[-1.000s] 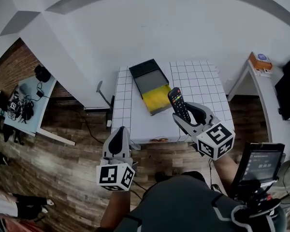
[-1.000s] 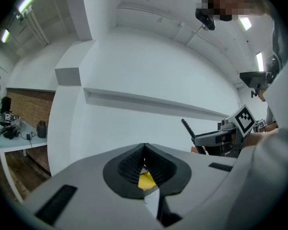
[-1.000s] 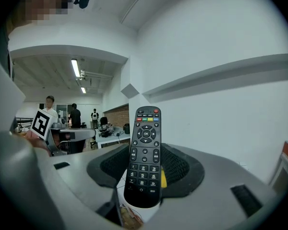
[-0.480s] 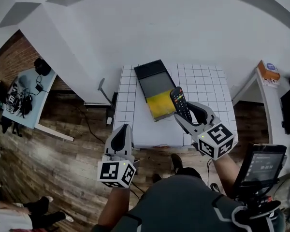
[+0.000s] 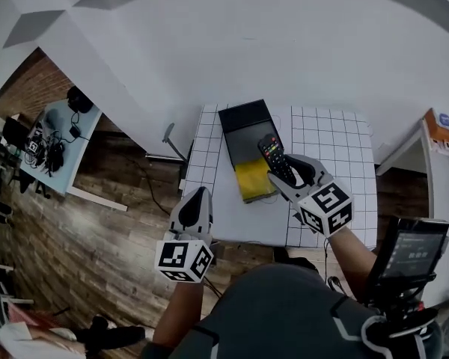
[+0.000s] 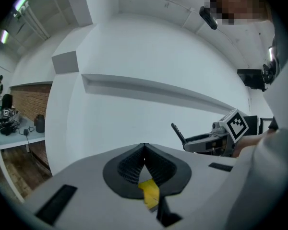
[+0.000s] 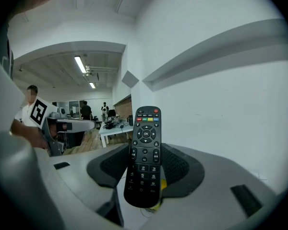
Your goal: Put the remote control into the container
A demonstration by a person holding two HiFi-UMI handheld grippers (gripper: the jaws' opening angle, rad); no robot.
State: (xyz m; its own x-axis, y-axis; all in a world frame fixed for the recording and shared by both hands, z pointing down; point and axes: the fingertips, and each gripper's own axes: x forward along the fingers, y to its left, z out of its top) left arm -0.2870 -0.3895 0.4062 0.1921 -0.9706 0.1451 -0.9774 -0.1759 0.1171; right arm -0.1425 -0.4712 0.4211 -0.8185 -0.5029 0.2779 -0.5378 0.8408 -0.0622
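A black remote control (image 5: 272,158) with coloured top buttons stands nearly upright in my right gripper (image 5: 281,173), which is shut on its lower half. In the right gripper view the remote (image 7: 145,152) rises out between the dark pads, button face toward the camera. It hangs over the near part of the container (image 5: 243,126), an open black box with a yellow near end (image 5: 253,179), lying on the table. My left gripper (image 5: 199,196) is lower left, off the table's front edge, shut and empty; its pads meet (image 6: 144,150).
The white gridded table (image 5: 337,152) stands against a white wall. A side table with cables (image 5: 56,137) is at far left over wooden floor. A shelf with an orange box (image 5: 441,126) and a screen device (image 5: 408,253) are at right.
The table and container have come closer under the grippers. The held remote has gone from the table's front to above the container's near part. The left gripper stays shut and low.
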